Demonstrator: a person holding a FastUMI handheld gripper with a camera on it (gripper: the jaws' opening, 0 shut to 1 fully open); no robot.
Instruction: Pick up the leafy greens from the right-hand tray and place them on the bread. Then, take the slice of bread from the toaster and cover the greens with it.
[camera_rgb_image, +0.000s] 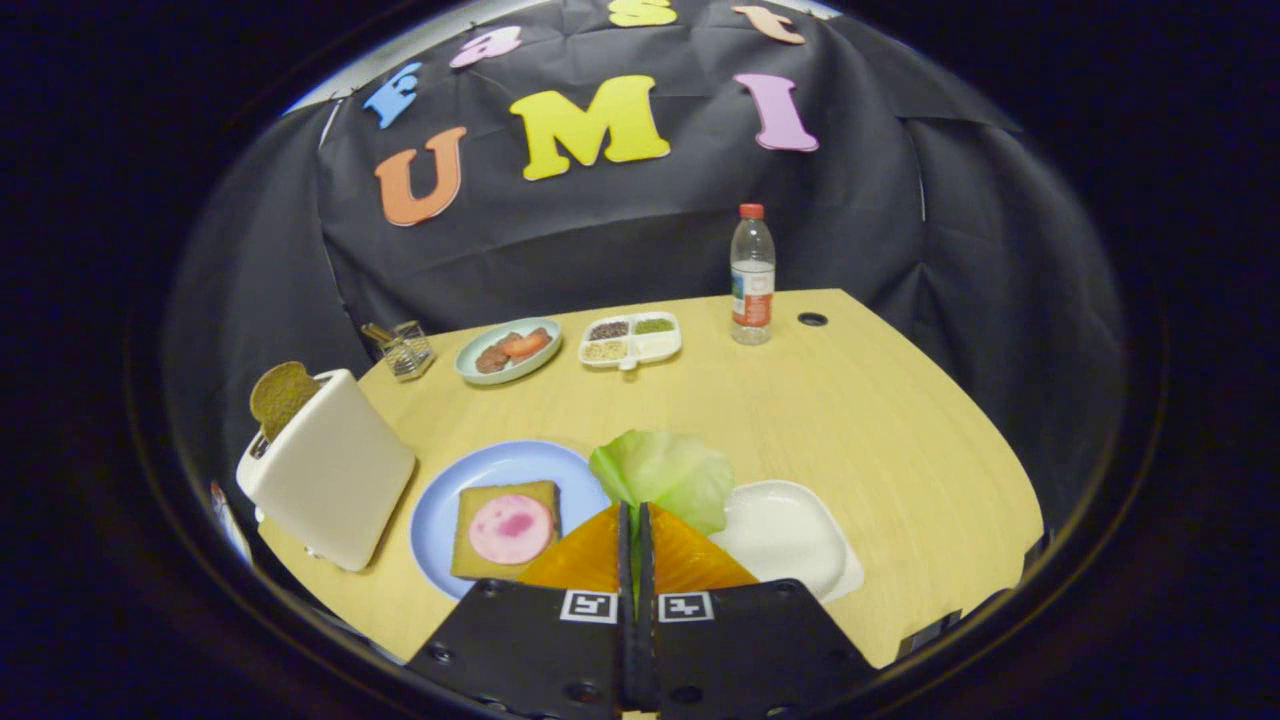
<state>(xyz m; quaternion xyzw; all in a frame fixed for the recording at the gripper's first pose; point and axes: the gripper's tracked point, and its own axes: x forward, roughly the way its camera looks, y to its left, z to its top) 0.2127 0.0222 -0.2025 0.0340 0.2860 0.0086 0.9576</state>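
My gripper (635, 512) is shut on the stem of a pale green lettuce leaf (665, 475), which stands up just beyond the fingertips, lifted above the table. To the right below it lies the white tray (790, 535). Left of the fingers a blue plate (450, 500) holds a slice of bread (478, 565) topped with a round pink slice of ham (510, 528). Further left a white toaster (330, 470) stands tilted in the view, with a brown bread slice (280, 395) sticking out of its slot.
On the far side of the wooden table (850, 430) stand a water bottle (752, 275), a white divided dish of seeds (630, 338), a green plate with food (508, 350) and a small glass holder (400, 347). A round hole (812, 319) lies near the bottle.
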